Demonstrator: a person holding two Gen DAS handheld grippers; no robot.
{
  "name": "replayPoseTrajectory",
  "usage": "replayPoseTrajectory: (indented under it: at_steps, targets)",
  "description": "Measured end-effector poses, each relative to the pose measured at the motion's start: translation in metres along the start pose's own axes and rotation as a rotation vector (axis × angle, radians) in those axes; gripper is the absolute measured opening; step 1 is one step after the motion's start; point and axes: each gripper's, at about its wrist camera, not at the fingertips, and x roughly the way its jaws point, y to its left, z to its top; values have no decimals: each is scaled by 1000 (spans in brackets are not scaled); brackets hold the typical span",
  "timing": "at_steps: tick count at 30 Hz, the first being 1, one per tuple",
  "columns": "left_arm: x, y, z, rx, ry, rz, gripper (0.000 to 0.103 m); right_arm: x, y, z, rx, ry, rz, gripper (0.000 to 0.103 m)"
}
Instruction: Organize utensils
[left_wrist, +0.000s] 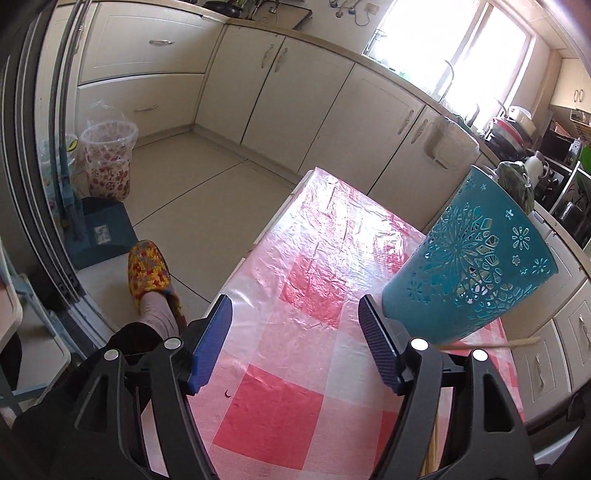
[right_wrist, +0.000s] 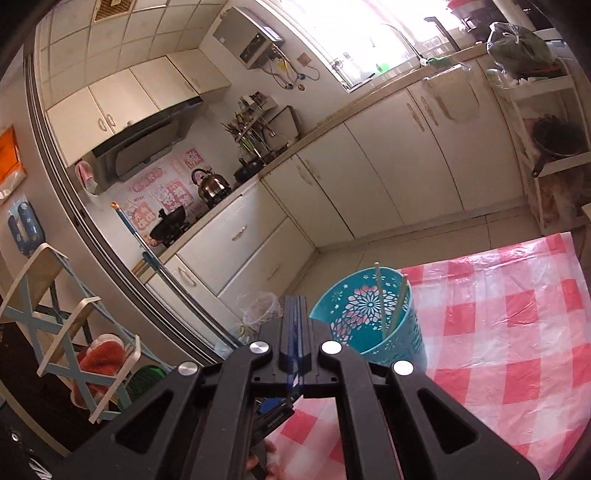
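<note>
On table (left_wrist: 295, 402) with pink check cover: teal cutout holder (right_wrist: 373, 317), two chopsticks (right_wrist: 380, 299) standing inside. Another chopstick (left_wrist: 487, 345) lying behind holder. Left gripper (left_wrist: 295, 347) wide, empty, right beside holder. Right gripper (right_wrist: 294, 317) pressed closed, nothing held.

Kitchen w/ cream base cabinets (left_wrist: 306, 96) along two walls; beige tile floor (left_wrist: 207, 184); bright window (left_wrist: 454, 48) over counter, strong daylight; range hood (right_wrist: 140, 144) and kettle (right_wrist: 212, 186) at stove; table under pink-checked plastic cloth (right_wrist: 509, 332); patterned bin (left_wrist: 109, 160) by door.
</note>
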Motion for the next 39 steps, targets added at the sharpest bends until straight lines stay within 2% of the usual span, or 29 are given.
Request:
replayPoseTrajectory:
  at_steps: [3, 8, 9, 10, 11, 12, 13, 15, 19, 21, 24, 25, 28, 32, 35, 37, 39]
  targets:
    - [4, -4, 0, 20, 21, -9, 69, 13, -29, -30, 85, 104, -61, 2]
    - [18, -24, 3, 124, 94, -29, 74, 41, -101, -104, 337, 325, -151, 2]
    - [22, -28, 3, 145, 110, -29, 74, 46, -115, -113, 381, 352, -168, 5]
    - [27, -32, 4, 162, 127, -31, 74, 50, -123, -118, 395, 361, -219, 14]
    - [29, -33, 4, 173, 137, -27, 75, 51, -127, -119, 374, 346, -284, 40]
    - [31, -35, 5, 180, 141, -22, 75, 52, -126, -117, 326, 317, -341, 49]
    - [32, -36, 4, 186, 139, -21, 75, 54, -127, -116, 314, 309, -349, 49]
    - [34, -36, 2, 188, 145, -15, 77, 58, -133, -118, 376, 310, -291, 49]
    - [36, -33, 1, 169, 158, -24, 78, 68, -141, -110, 427, 273, -329, 49]
    - [38, -32, 0, 167, 167, -27, 78, 76, -143, -97, 406, 261, -354, 49]
    - [37, -33, -1, 173, 171, -38, 80, 93, -152, -83, 442, 255, -329, 49]
    - [37, -34, -1, 177, 174, -43, 81, 97, -152, -77, 428, 252, -348, 49]
    - [39, -36, -1, 185, 179, -48, 84, 110, -144, -62, 268, 276, -481, 49]
    - [40, -39, -2, 195, 183, -50, 87, 127, -138, -55, 175, 311, -571, 49]
    - [39, -39, -2, 194, 184, -55, 88, 134, -140, -53, 187, 299, -588, 49]
    - [39, -38, -2, 190, 184, -62, 88, 135, -142, -53, 233, 291, -552, 47]
    - [39, -37, -2, 185, 183, -69, 88, 140, -136, -55, 185, 308, -573, 36]
